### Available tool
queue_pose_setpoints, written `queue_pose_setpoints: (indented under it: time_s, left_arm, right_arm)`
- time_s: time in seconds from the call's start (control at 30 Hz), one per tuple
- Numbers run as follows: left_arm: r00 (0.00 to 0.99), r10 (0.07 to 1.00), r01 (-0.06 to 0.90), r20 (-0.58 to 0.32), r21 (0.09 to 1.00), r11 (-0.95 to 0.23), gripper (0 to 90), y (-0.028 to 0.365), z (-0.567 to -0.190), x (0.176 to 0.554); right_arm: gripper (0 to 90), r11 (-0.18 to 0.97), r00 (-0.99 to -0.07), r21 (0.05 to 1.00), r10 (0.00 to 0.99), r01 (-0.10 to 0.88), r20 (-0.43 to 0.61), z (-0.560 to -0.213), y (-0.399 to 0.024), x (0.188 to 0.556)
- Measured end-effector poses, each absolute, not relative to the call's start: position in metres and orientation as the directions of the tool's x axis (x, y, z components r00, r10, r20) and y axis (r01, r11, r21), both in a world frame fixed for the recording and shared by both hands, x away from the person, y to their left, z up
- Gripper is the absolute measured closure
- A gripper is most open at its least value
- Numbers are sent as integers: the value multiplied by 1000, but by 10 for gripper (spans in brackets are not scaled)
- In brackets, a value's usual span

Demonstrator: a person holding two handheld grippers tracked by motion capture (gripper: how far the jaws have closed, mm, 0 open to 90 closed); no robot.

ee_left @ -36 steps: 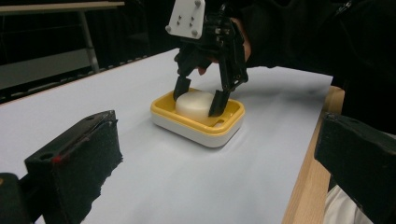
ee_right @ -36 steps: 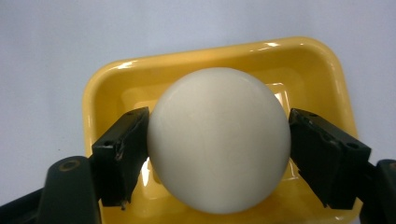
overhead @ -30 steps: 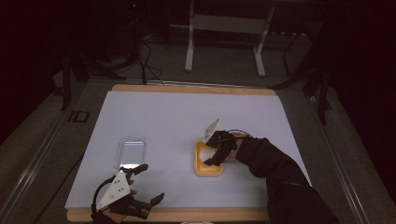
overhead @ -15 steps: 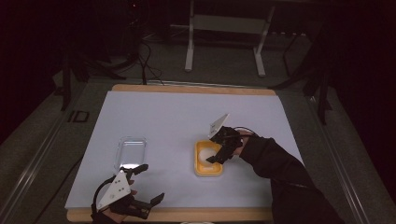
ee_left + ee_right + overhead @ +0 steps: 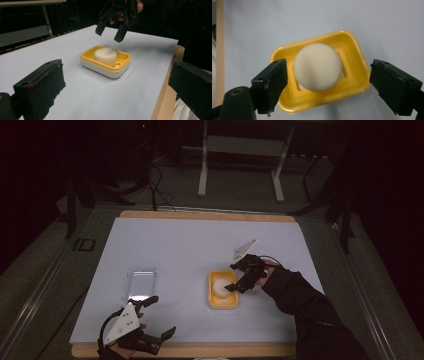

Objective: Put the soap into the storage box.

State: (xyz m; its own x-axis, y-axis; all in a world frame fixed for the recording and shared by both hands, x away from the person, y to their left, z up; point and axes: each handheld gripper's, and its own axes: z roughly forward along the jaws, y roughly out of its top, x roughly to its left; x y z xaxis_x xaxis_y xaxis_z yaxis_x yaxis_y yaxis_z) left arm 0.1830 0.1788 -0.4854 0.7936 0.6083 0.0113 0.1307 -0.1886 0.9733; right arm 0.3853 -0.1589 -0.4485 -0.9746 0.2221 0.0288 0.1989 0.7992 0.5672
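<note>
Right gripper (image 5: pixel 239 277) poised over the round white soap (image 5: pixel 220 286) in its yellow dish (image 5: pixel 223 303), mid-table toward the right edge, jaws wide and empty: likely the reach-to-grasp step; next, descend, close squarely; left gripper (image 5: pixel 156 316) idles agape at near edge.

soap (image 5: pixel 220 286) sits in the soap dish (image 5: pixel 223 303), right of centre on the table (image 5: pixel 190 245). right gripper (image 5: pixel 241 277) hangs just above the dish's right side, jaws wide, one either side of the soap in its own view. clear lid (image 5: pixel 140 281) lies well left of the dish, flat on the table. left gripper (image 5: pixel 152 316) is at the near edge, just in front of the lid, jaws spread, well apart from the dish.
</note>
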Motion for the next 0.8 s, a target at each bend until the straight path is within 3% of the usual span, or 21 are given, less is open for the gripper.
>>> queue_pose_setpoints:
  time_s: [0.8]
  left_arm:
    - [792, 610, 133, 12, 972, -192, 5, 179, -486, 183]
  right_arm:
    - [138, 693, -903, 646, 430, 320, -14, -443, -208, 362]
